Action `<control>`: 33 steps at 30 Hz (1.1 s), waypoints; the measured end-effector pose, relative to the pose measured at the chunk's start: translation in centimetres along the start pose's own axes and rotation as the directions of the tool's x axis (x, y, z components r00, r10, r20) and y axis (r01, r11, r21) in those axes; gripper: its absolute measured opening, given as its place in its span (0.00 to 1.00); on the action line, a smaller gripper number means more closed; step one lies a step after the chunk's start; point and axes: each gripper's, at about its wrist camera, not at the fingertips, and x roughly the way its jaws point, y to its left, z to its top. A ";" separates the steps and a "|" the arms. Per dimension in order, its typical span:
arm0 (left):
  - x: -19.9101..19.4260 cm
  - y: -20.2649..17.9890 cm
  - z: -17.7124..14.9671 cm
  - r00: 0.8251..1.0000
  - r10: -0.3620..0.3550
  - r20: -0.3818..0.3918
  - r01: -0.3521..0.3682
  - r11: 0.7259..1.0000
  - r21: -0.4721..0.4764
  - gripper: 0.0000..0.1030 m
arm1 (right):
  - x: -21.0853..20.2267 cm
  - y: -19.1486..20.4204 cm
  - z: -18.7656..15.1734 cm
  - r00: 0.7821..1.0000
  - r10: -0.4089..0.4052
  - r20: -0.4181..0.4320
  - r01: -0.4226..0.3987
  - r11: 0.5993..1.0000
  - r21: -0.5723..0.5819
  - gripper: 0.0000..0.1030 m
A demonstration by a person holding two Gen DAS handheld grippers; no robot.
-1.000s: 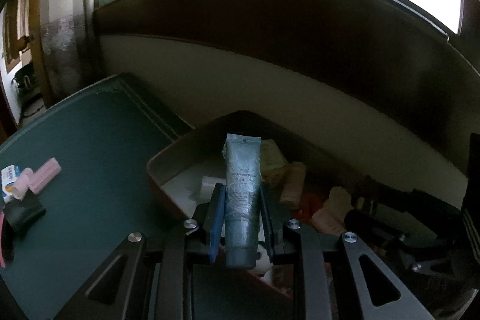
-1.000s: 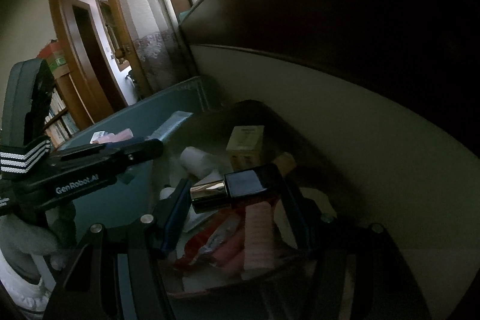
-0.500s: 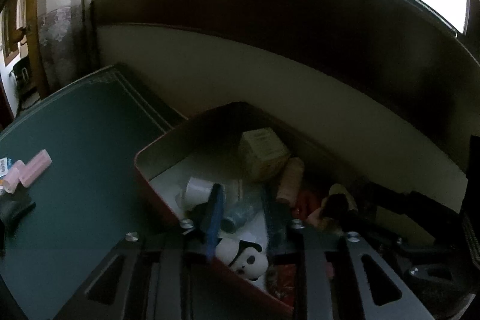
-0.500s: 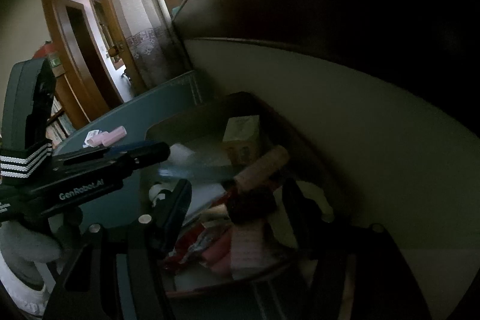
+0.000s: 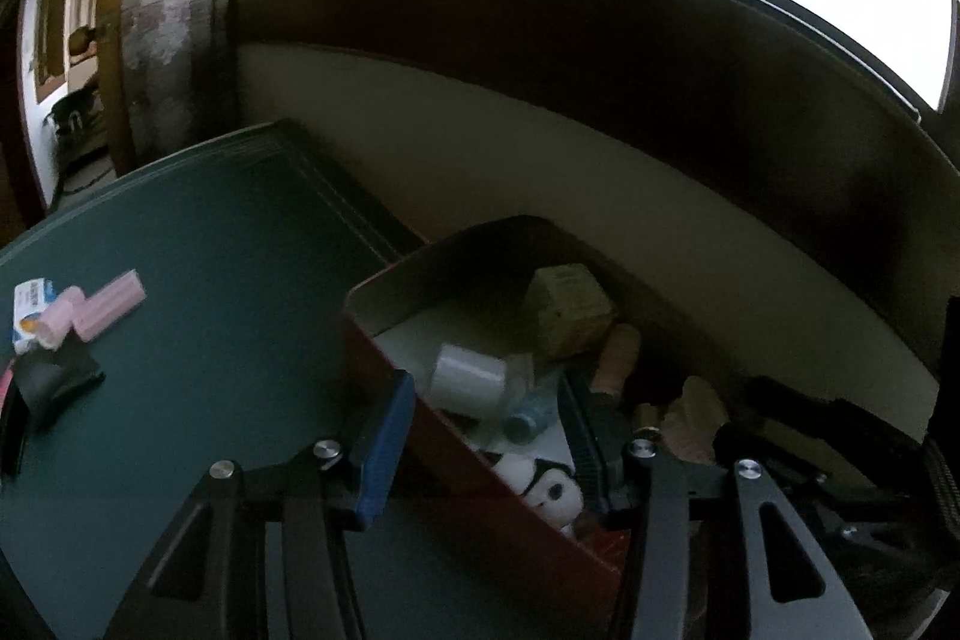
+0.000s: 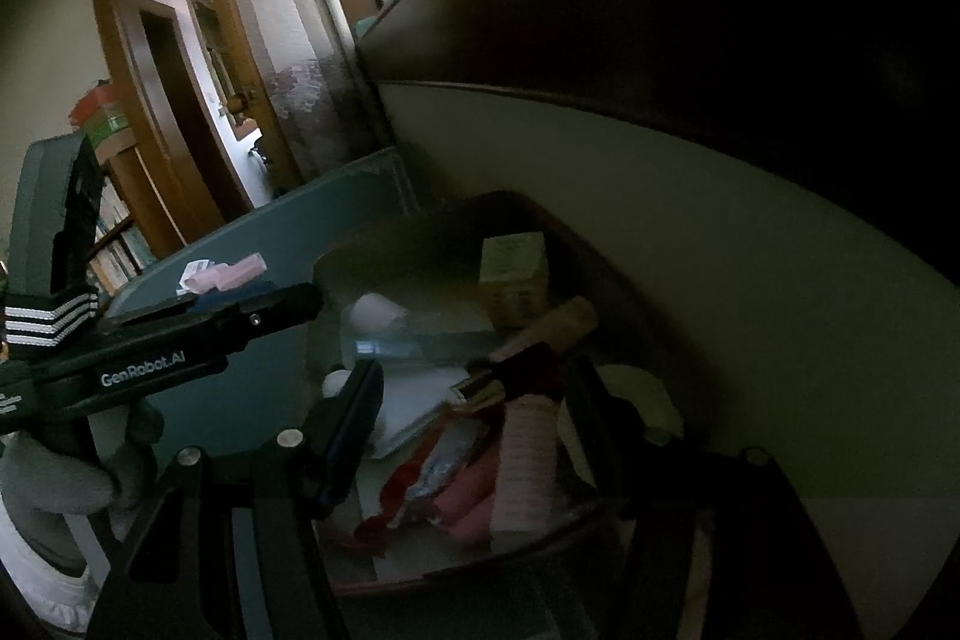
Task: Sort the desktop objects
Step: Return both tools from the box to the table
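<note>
Green desktop: dark green matte tabletop [image 5: 198, 280] running up to a cream wall, with loose items at its far left.
Bin: red-sided rectangular tray with a pale inside [image 5: 384, 304], pushed against the wall and already crowded — a white cylindrical jar [image 5: 468, 376], a yellowish cardboard box [image 5: 570, 310], a pale blue plastic tube [image 5: 528, 415], a black-and-white panda figure [image 5: 549, 484], a dark bottle with a gold collar [image 6: 516, 370] and red-and-pink wrappers [image 6: 444, 478].
Progress: judged well along, since most items lie in the tray.
Left to sort: a pink ribbed cylinder [image 5: 99, 307], a small white-and-blue carton [image 5: 33, 307] and a folded black pouch [image 5: 51, 379], all close together on the tabletop, well apart from the tray.
Left gripper [image 5: 489, 436]: angled down over the tray's near wall, jaws opening with nothing pressed between them — the blue tube lies loose in the tray beyond.
Right gripper [image 6: 471, 412]: tilted down over the tray's other end, jaws spread wide and gripping nothing; the dark bottle lies in the tray between its fingers.
Hand: a grey-gloved hand [image 6: 66, 466] holds the left tool's handle, seen from the right wrist view.
</note>
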 end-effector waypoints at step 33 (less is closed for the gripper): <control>-11.7 22.3 -7.8 0.938 0.346 0.009 -0.327 0.893 -0.309 0.59 | 4.9 18.4 -1.7 0.959 0.240 -0.150 -0.270 0.936 -0.226 0.69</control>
